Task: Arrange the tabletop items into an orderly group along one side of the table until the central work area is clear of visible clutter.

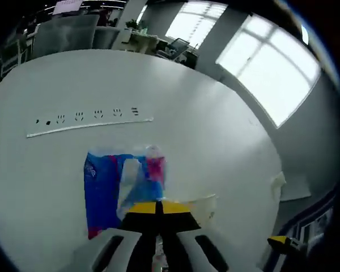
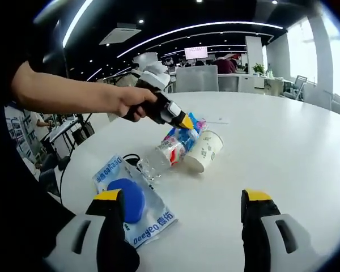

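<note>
Left claw [image 1: 158, 208] closed on crinkly blue plastic packet [image 1: 122, 184] over glossy white round table [image 1: 215, 141]. Right claw [image 2: 181, 212] gaped wide, empty; flat blue pouch [image 2: 137, 207] beside its left jaw, paper cup [image 2: 204, 151] and clear bottle [image 2: 160, 158] lay toppled beyond.

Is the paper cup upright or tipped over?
Tipped over. In the right gripper view the paper cup lies on its side on the table, beside the clear bottle.
</note>
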`<state>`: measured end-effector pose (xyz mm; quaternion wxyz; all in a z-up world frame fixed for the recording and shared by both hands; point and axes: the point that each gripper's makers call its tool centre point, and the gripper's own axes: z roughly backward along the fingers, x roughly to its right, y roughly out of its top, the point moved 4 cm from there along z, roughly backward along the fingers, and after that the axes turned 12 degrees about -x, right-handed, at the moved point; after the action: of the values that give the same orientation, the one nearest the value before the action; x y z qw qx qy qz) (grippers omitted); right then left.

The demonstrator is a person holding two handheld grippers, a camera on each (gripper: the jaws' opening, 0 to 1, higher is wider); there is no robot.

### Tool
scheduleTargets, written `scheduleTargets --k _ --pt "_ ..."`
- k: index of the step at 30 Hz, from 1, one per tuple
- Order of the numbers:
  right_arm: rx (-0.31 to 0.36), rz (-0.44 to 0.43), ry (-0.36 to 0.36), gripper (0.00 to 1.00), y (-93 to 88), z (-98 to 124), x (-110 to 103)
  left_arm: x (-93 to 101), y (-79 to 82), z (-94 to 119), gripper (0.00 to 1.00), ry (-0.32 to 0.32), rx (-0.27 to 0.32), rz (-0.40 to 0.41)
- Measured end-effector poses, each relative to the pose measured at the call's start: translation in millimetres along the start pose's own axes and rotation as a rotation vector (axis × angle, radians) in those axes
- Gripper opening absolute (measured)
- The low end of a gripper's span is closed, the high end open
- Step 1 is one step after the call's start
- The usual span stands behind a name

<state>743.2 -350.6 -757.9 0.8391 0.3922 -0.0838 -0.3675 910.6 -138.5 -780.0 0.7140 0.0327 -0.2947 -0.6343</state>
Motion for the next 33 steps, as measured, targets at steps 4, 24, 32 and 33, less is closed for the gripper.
scheduleTargets --k 4,24,32,33 --pt "0.0 0.009 0.014 0.8 -3.2 1.8 -5.4 5.6 -5.9 5.4 0.0 0.024 -0.028 -0.177" --pt "0.018 -0.02 -0.006 0.82 -10.5 9.2 0.7 35.1 -11.2 12.2 0.19 -0.015 -0.02 -0.378" --pt "0.016 -0.02 -0.008 0.82 -7.8 7.2 2.4 43.9 -7.1 13.2 0.31 -0.024 -0.007 -0.457" --pt "0.019 -0.024 -0.009 0.83 -7.4 7.2 3.2 46.5 -8.5 11.7 0.31 -0.026 -0.019 -0.471"
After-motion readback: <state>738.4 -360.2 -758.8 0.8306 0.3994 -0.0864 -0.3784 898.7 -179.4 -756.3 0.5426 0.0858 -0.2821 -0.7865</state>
